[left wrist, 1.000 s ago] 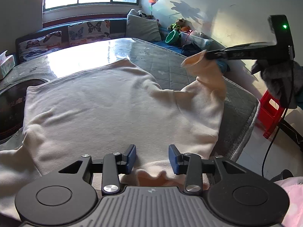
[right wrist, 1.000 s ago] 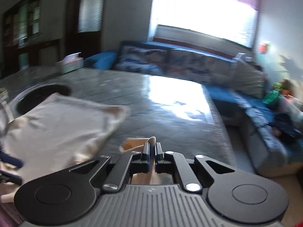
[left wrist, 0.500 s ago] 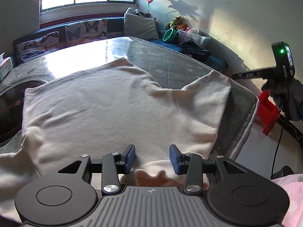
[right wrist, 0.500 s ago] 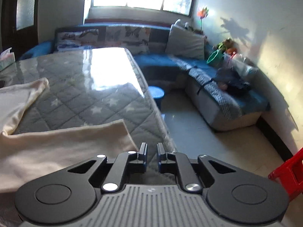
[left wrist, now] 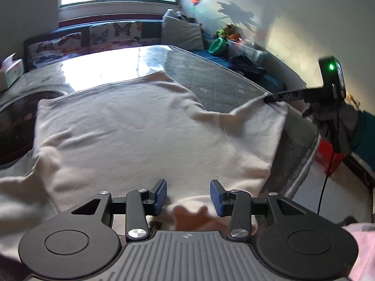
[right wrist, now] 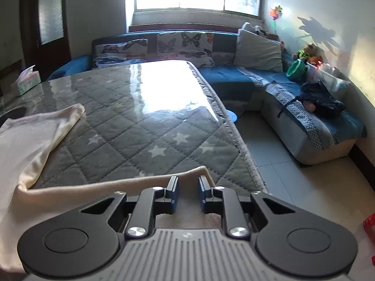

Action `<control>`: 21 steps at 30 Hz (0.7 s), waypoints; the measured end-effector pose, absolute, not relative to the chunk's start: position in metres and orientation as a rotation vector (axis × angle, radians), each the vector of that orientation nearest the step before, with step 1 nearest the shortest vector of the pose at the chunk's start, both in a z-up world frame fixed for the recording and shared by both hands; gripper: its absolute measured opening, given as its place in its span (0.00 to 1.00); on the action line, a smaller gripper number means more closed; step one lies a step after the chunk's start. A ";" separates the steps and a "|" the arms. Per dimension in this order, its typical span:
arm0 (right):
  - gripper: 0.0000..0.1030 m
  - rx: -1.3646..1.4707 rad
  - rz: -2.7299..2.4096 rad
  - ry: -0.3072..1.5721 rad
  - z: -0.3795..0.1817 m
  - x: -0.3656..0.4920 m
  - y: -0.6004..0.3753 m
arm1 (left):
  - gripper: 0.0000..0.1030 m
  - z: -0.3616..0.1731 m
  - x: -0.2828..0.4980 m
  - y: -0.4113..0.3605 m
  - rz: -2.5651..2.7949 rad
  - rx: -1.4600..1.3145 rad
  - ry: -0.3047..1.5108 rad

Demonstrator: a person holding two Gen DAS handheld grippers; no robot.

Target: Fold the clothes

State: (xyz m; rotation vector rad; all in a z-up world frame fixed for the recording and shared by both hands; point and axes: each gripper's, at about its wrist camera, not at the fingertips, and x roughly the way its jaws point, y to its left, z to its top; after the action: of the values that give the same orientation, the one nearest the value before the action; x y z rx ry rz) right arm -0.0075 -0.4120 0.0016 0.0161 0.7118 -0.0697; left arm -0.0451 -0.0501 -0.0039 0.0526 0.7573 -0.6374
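A cream garment point(left wrist: 131, 126) lies spread flat on the grey star-quilted table point(left wrist: 222, 86). My left gripper point(left wrist: 188, 196) is open low over its near hem, and a small bump of cloth rises between the blue pads point(left wrist: 161, 195) without being pressed. The right gripper point(left wrist: 268, 98) rests its tips on the far corner of the right sleeve point(left wrist: 260, 121). From the right wrist, that gripper point(right wrist: 188, 185) has its jaws opening, the sleeve's edge point(right wrist: 117, 185) lying loose under and between them. More of the garment point(right wrist: 35, 135) lies at the left.
The table's right edge point(right wrist: 236, 140) drops to tiled floor with a blue stool point(right wrist: 232, 117) under it. A red stool point(left wrist: 332, 157) and a black cable point(left wrist: 328, 173) are at the right. A tissue box point(right wrist: 27, 79) stands far left, with a blue sofa point(right wrist: 304, 117) behind.
The right gripper came down with the lifted sleeve, laid it flat by the table's right edge, and its shut jaws have parted off the cloth. The left gripper has stayed put.
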 end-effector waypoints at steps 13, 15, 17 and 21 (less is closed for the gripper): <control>0.31 -0.020 -0.067 0.724 0.000 -0.004 -0.407 | 0.43 0.003 0.023 0.025 -0.387 -0.188 0.703; 0.32 -0.026 -0.068 0.728 0.000 -0.003 -0.407 | 0.41 -0.004 0.032 0.031 -0.324 -0.183 0.727; 0.33 -0.025 -0.069 0.730 0.000 -0.003 -0.407 | 0.39 -0.010 0.035 0.040 -0.304 -0.201 0.743; 0.37 -0.025 -0.073 0.733 0.000 -0.002 -0.409 | 0.40 -0.002 0.037 0.045 -0.311 -0.219 0.722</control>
State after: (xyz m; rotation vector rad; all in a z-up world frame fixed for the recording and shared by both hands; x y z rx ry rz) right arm -0.0016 -0.4086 0.0002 -0.0251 0.7327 -0.0732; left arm 0.0374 0.0446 -0.0020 -0.2192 0.7225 -0.3112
